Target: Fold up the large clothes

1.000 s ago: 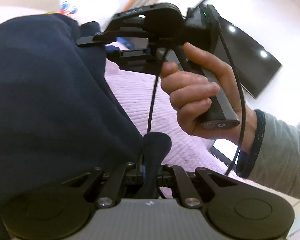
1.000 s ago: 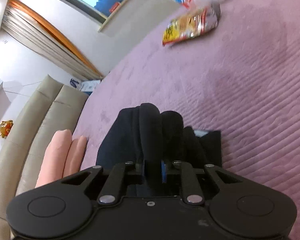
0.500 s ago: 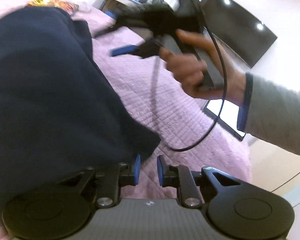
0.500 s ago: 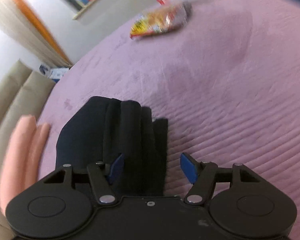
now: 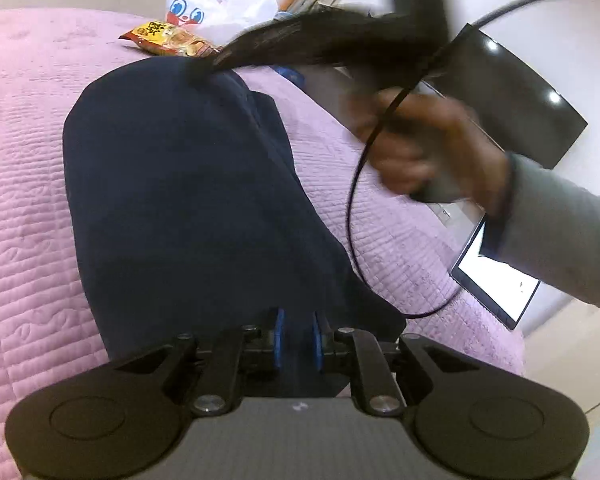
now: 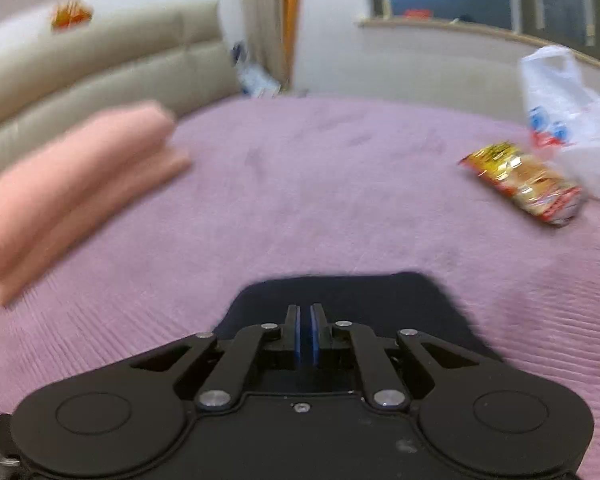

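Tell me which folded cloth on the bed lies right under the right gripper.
The navy garment, directly beneath the right gripper; the pink folded cloth lies far left by the headboard.

Snack packet (image 5: 172, 40): we see print on the wrapper, too small and blurred to read.
Plastic bag (image 5: 216, 4): we find cartoon eyes only, no legible words.

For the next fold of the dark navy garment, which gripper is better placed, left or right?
Probably the left gripper: its slightly parted fingers sit at the near edge of the dark navy garment on the pink quilted bedspread. The right gripper, blurred, is shut and holds nothing.
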Demonstrator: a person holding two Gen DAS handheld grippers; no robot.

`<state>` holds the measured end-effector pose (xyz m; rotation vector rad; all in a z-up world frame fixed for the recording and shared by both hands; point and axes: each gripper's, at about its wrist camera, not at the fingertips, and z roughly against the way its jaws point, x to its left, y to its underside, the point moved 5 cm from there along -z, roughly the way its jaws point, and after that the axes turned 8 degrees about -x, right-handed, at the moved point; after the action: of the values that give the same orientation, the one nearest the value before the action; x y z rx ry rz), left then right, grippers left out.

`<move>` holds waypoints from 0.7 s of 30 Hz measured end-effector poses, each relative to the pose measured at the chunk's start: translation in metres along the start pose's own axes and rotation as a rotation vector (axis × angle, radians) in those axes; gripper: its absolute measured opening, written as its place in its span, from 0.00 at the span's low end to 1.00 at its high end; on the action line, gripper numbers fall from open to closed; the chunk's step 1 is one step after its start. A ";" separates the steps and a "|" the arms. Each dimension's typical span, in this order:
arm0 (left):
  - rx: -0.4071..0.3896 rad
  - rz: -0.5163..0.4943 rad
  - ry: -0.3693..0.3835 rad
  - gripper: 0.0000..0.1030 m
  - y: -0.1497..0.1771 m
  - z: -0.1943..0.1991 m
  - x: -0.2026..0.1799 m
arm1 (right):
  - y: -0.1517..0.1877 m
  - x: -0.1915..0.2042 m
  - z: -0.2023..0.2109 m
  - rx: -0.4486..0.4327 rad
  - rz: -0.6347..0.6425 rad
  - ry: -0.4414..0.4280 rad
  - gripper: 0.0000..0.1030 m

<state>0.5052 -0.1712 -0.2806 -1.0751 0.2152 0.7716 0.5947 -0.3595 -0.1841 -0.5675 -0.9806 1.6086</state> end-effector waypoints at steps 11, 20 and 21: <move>0.078 0.071 0.005 0.10 0.021 0.015 -0.004 | 0.033 -0.068 -0.037 0.087 -0.025 0.360 0.00; -0.098 0.044 0.025 0.14 -0.040 0.033 -0.005 | 0.038 0.008 0.053 0.075 -0.202 0.090 0.10; -0.143 0.042 -0.009 0.14 -0.052 0.028 0.004 | 0.049 0.010 0.048 0.103 -0.196 0.107 0.10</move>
<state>0.5366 -0.1586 -0.2323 -1.2053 0.1774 0.8390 0.5271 -0.3658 -0.1979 -0.4668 -0.8418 1.4310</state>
